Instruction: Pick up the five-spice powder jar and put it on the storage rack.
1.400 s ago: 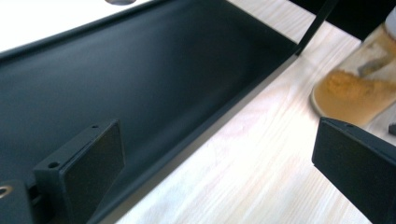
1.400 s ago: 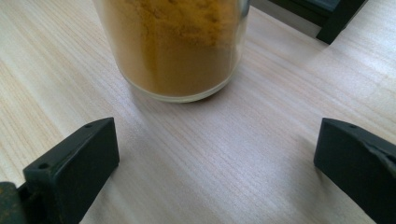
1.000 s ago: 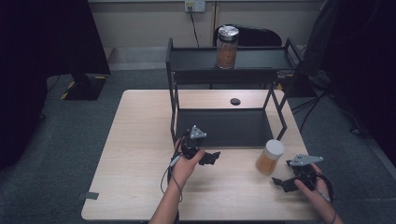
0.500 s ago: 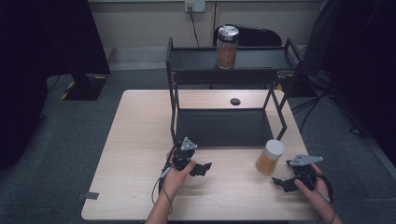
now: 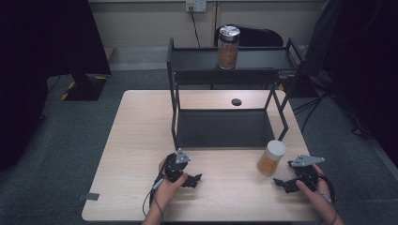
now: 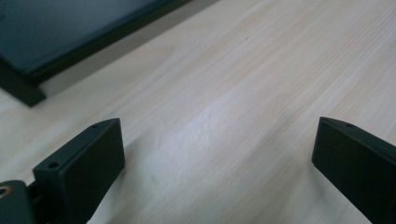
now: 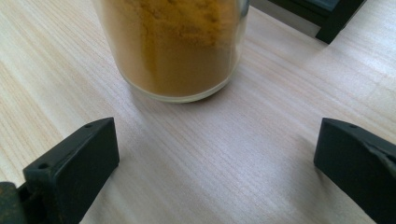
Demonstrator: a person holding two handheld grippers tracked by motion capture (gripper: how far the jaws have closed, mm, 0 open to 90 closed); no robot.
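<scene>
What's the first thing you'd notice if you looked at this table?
Probably the jar of orange-brown powder with its pale lid, standing on the wooden table just in front of the open right gripper. Next, the black two-level rack at the back, with a second jar, silver-lidded, on its top shelf. The left gripper is open over bare wood.

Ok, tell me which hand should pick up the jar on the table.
Right. The right tongs are open and sit just beside the jar, which stands straight ahead between their jaws in the right gripper view. The left tongs are open too, but farther off, facing bare table.
</scene>
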